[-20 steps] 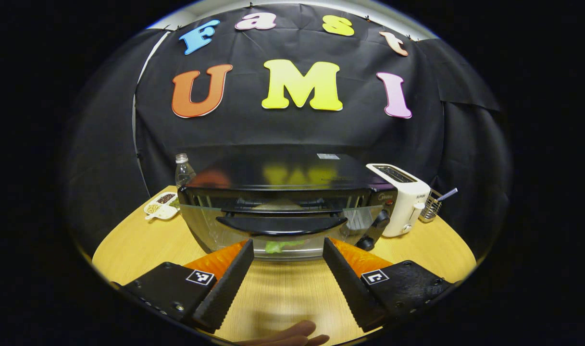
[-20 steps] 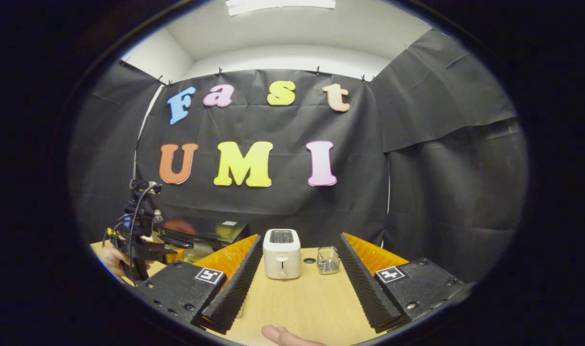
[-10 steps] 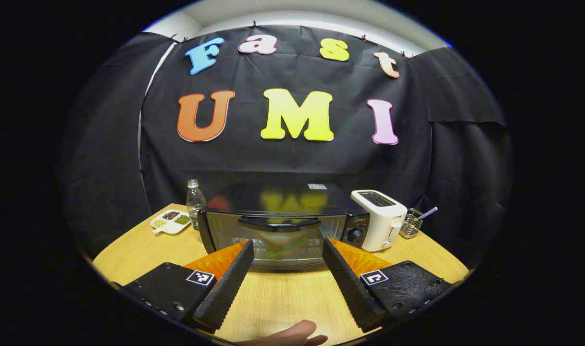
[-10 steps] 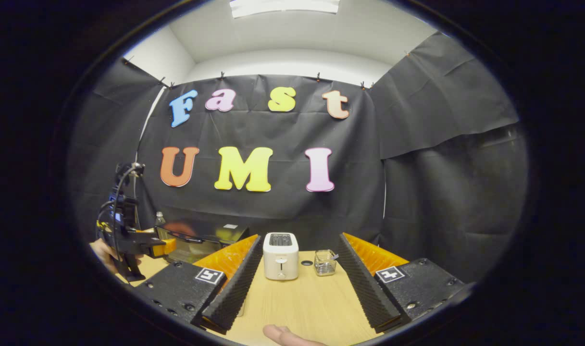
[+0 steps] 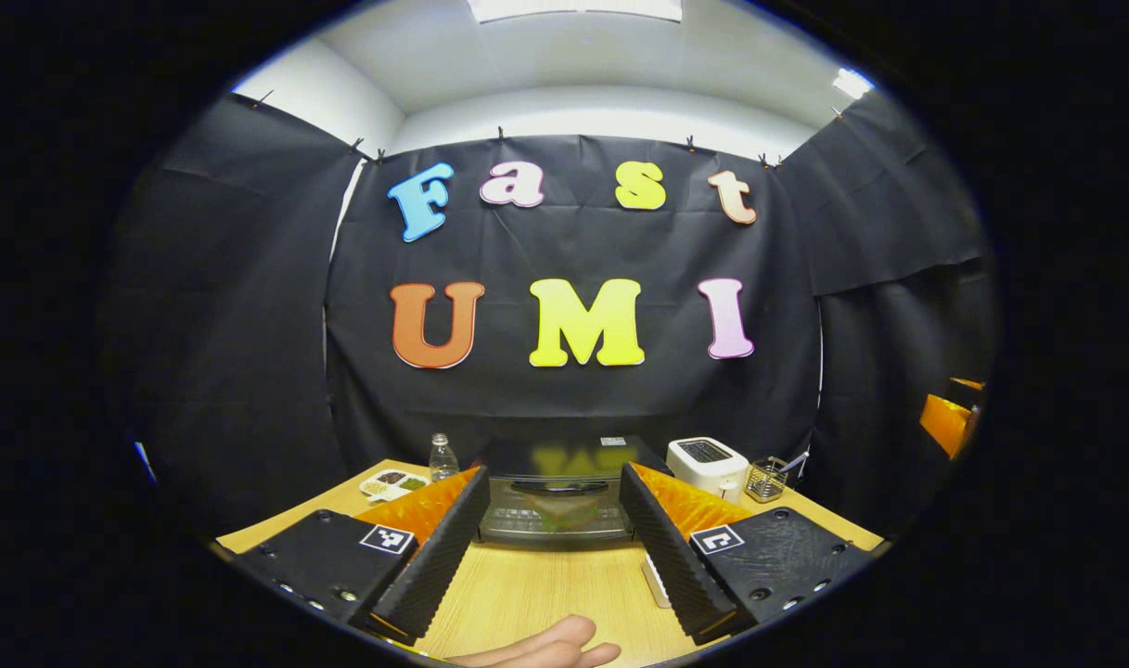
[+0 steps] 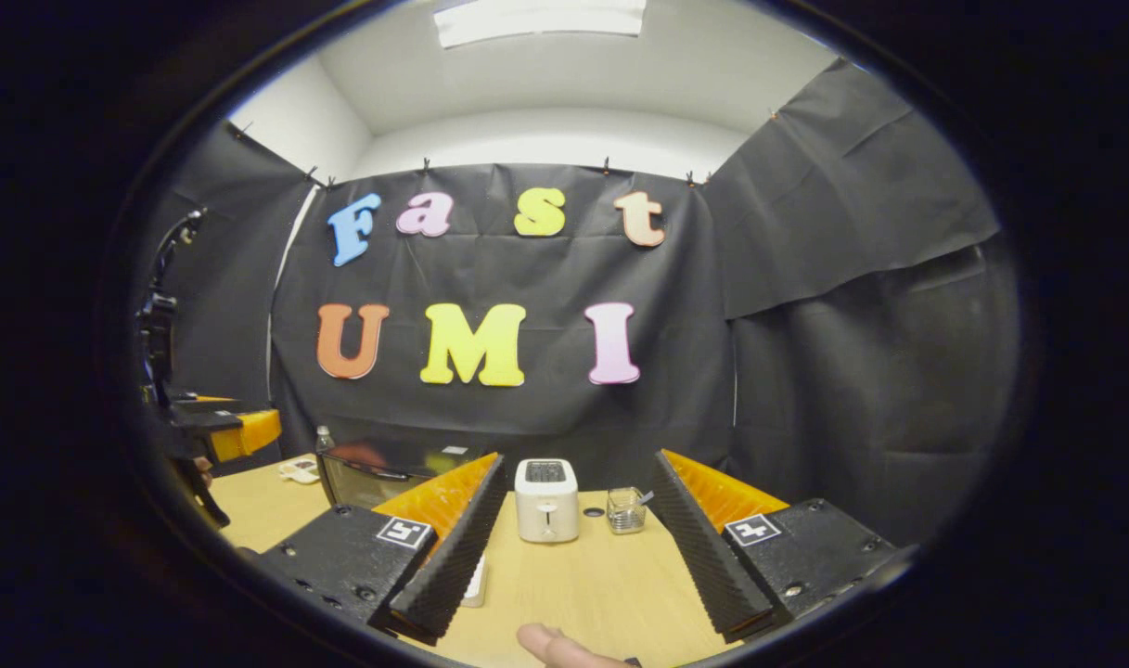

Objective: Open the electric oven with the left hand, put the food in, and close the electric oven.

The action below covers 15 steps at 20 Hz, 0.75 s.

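Left gripper view, claw [image 5: 550, 538] level, fingers spread

Bright, even light pouring down from a ceiling panel [image 6: 539, 19] overhead, with a second small hot spot [image 5: 852, 83] up at the right in the left gripper view. Soft glare and coloured reflections lying on the glossy top of the electric oven [image 5: 564, 458], faint shadows on the wooden table [image 6: 601, 580]. Sharp at centre, heavy fisheye bending and darkening toward the rims, a fingertip [image 6: 550, 643] blurred at the bottom.
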Motion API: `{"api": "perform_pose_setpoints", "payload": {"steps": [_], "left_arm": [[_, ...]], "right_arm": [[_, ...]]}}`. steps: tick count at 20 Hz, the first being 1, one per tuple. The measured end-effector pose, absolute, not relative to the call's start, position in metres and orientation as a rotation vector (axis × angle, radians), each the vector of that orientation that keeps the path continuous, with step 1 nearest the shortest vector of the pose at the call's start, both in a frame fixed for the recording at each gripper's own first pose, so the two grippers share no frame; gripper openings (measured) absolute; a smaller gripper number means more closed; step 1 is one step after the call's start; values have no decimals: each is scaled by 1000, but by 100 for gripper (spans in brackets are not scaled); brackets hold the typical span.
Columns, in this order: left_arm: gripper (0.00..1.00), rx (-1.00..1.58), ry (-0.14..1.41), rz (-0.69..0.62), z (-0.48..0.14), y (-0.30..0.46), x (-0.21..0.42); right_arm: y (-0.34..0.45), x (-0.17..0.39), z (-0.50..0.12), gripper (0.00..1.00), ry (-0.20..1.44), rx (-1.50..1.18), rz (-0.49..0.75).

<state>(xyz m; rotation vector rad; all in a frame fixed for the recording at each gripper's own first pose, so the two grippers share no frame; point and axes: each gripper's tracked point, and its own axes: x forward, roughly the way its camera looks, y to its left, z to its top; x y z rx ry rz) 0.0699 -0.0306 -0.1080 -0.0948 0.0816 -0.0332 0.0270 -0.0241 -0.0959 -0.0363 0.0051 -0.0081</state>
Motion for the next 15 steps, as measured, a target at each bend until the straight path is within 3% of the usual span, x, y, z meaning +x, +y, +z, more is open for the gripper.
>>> {"api": "perform_pose_setpoints", "payload": {"steps": [6,15], "left_arm": [[93,-37,47,-55,-91,-49,21],[95,-160,9,-7,-94,-38,55]], "right_arm": [[-45,14,-77,100,-60,-66,-39],[-48,54,-97,100,-75,-58,-10]]}}
